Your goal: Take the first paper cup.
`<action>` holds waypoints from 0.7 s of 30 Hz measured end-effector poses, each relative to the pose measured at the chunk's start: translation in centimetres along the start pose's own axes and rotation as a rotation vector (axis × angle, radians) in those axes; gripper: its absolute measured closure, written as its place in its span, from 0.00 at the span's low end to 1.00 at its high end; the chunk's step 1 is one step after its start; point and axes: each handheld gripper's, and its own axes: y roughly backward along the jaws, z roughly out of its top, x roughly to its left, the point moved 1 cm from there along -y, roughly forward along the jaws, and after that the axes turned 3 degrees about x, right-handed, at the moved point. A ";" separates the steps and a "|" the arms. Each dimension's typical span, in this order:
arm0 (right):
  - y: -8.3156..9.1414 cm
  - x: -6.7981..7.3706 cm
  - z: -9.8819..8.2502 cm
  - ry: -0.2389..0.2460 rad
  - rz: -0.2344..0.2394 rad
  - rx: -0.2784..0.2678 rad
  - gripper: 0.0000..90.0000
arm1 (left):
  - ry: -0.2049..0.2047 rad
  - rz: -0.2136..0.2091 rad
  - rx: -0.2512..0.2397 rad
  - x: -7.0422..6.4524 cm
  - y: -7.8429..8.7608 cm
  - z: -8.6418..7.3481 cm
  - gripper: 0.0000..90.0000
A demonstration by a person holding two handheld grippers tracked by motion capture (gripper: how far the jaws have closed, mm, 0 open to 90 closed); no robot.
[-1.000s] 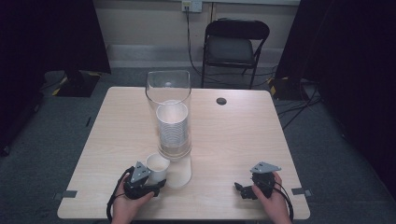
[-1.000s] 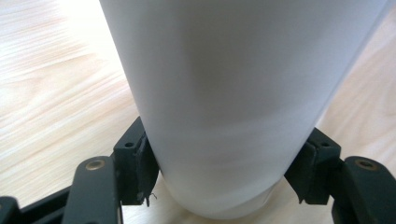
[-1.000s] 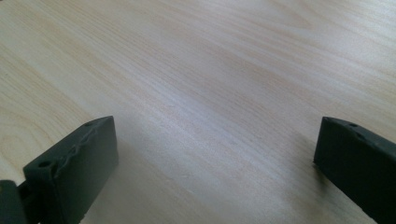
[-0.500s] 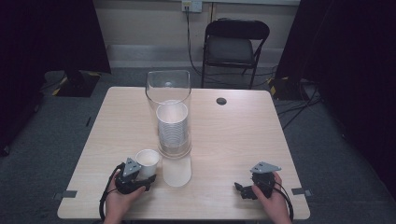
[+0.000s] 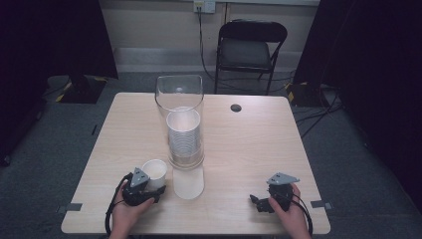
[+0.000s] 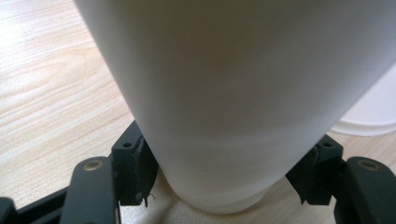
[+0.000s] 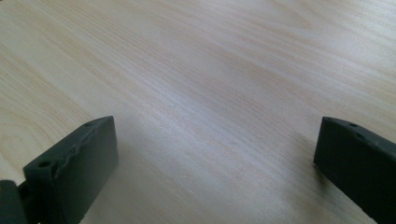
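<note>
Room edges are dark on both sides, nothing readable there. Left gripper view: the cup's rim and top are cut off by the frame. High view: right tool's tips are small and dark, hard to read.

Pale wood desk (image 5: 249, 149) on grey carpet, a black folding chair (image 5: 251, 50) behind it by the wall, a cable hole (image 5: 236, 107) near the desk's far edge.

Mid-desk: a tall clear tube (image 5: 181, 122), upright, with a stack of white cups (image 5: 184, 134) inside. Another white cup (image 5: 188, 181) lies on its side just in front of the tube's base.

Left tool (image 5: 149, 186) is at the near left of the desk, pinching a single white paper cup (image 5: 155, 172). That cup stands upright on the desk, just left of the lying one. In the left gripper view both pads press the cup (image 6: 224, 116) low on its wall, near the base, and the base sits on the wood.

Right tool (image 5: 261, 204) rests at the near right, well apart from the cups. Right gripper view: jaws spread wide, bare wood (image 7: 210, 93) between them, holding nothing.
</note>
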 end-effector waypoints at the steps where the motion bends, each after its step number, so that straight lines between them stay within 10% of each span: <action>1: 0.0 0.0 0.0 0.000 0.000 0.000 0.00 | 0.006 -0.001 0.000 0.0 0.0 0.0 0.38; 21: 0.0 0.0 0.0 0.000 0.000 0.000 0.00 | 0.022 0.050 0.011 0.6 0.0 -0.1 0.37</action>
